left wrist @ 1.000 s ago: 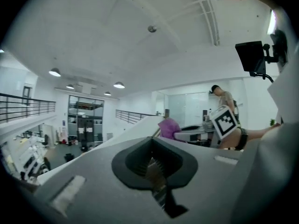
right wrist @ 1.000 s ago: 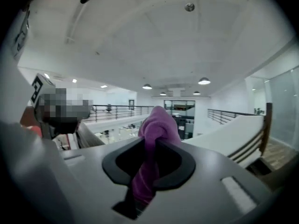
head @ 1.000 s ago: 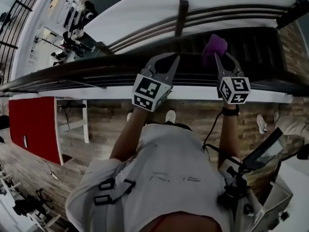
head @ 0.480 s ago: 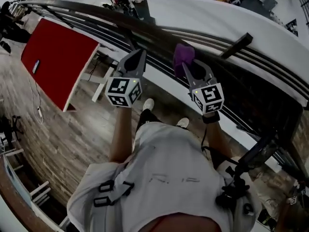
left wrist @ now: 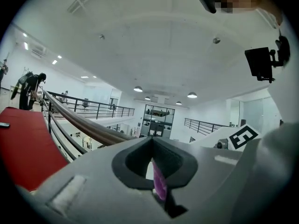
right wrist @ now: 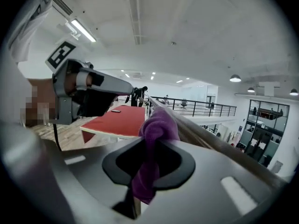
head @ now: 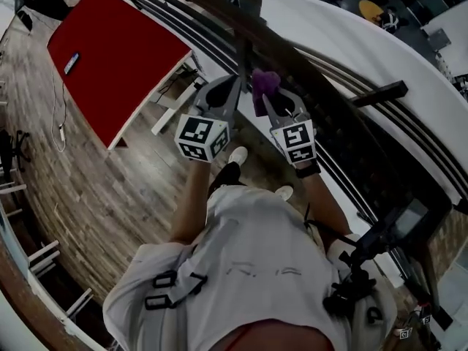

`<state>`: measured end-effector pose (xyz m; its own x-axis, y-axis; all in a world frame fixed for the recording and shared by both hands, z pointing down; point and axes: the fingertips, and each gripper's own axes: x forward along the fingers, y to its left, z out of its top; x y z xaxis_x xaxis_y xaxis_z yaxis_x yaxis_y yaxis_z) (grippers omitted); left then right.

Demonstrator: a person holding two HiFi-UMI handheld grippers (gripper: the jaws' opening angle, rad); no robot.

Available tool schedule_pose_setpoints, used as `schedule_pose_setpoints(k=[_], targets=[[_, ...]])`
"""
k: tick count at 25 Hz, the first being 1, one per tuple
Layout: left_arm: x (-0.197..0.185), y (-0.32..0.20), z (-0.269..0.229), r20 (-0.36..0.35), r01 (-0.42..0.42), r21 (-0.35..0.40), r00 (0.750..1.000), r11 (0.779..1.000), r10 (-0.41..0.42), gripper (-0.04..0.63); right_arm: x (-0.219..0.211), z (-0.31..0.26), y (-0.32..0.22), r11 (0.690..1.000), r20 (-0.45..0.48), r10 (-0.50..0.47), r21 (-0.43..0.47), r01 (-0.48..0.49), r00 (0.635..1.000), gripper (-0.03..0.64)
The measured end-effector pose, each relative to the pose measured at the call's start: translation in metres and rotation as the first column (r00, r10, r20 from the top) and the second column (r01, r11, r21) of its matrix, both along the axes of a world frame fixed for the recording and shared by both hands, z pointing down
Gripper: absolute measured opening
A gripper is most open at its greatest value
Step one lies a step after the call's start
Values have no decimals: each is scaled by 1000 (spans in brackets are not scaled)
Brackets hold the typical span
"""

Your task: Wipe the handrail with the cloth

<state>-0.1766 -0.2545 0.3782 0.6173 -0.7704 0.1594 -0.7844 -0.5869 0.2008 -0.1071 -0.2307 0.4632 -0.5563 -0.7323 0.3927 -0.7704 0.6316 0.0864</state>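
A wide hall with a white ceiling (left wrist: 154, 41) and round lamps (left wrist: 138, 88) opens beyond both grippers. A wooden floor (head: 102, 189) lies below them, and a curved white wall (head: 344, 39) runs past their tips. The dark handrail (right wrist: 211, 135) crosses just ahead of the tips, its far ends cut off at the picture edges. Left of the left gripper (left wrist: 152, 143) stands a red table (head: 110, 50) with a small dark flat thing (head: 71, 63) on it, too small to identify. Faint print on the person's white shirt (head: 248, 262) cannot be read. Each gripper's cube bears black-and-white square markers (head: 201, 139), patterns rather than words. The left gripper's jaws are closed together. A purple sliver shows through the slit between them, and whether they pinch it cannot be told. The right gripper (right wrist: 147, 146) is clamped on the purple cloth (right wrist: 159, 122), which bunches over its tips up against the handrail, just right of the left gripper's tips.
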Motion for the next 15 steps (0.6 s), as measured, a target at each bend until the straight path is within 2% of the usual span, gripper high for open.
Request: schedule_pose_setpoints(k=[2, 6, 9, 15], targets=[[-12, -8, 10, 15, 10, -5, 1000, 1000, -10, 0, -14, 23, -13, 999, -26, 17, -30, -18, 1000, 60], [-33, -24, 27, 105, 48, 24, 993, 999, -50, 0, -27, 73, -36, 993, -120, 62, -91, -73, 991, 55], [-36, -34, 38, 105, 37, 7, 994, 999, -38, 2, -24, 101, -62, 982, -144, 128, -120, -145, 981, 52], [-37, -47, 52, 90, 11, -33, 996, 999, -8, 2, -11, 142, -122, 914, -95, 328, -219, -341, 940, 54]])
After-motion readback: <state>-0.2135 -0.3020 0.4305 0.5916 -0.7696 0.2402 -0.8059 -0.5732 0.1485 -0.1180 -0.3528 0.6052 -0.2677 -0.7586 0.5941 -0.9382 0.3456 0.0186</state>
